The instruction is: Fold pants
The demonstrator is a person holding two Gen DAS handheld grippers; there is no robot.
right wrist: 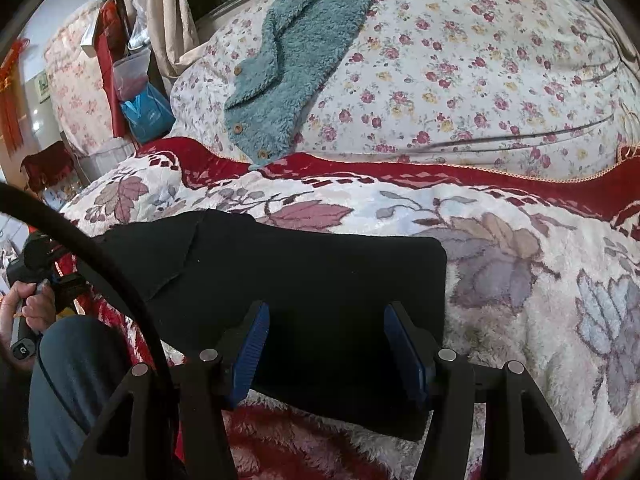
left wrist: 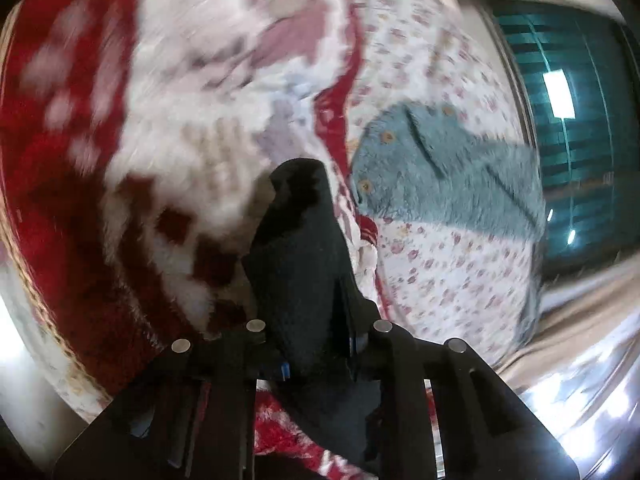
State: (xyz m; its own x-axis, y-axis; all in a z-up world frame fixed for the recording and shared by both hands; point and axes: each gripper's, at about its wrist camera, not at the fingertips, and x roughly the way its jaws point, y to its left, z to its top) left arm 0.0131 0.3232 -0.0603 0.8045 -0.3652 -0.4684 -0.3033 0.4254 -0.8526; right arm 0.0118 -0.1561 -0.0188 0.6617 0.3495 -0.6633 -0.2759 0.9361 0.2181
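Black pants (right wrist: 312, 280); no legible writing

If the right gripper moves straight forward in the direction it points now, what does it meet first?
Most likely the black pants. The right gripper has its jaws open just over that cloth, which lies on the red and white blanket. How far above the cloth they hang is unclear.

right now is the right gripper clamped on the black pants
No, the right gripper stands open, its blue pads apart above the black pants lying flat on the blanket.
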